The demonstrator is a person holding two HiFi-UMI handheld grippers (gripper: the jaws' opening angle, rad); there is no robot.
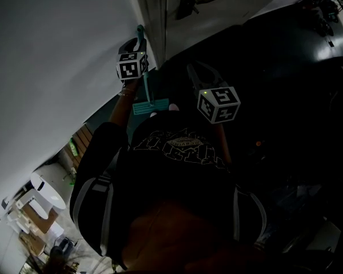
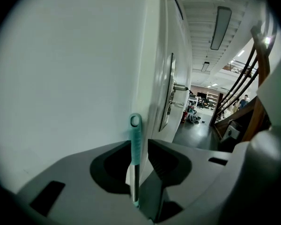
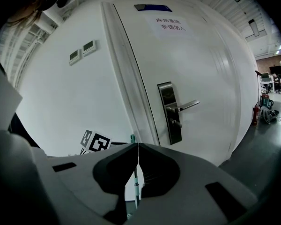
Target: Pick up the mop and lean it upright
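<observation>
Where the mop point(image 1: 150, 106) leaned upright on the wall point(image 2: 61, 78), my left gripper point(image 2: 137, 146) flanked its handle point(image 2: 135, 128) with parted jaws; my shut right gripper point(image 3: 137, 146) hung farther off.

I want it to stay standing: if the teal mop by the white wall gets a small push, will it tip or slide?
Probably it tips easily: the mop is long and thin, leaning on a smooth wall. Its flat head may steady it somewhat. The straight handle looks stiff.
</observation>
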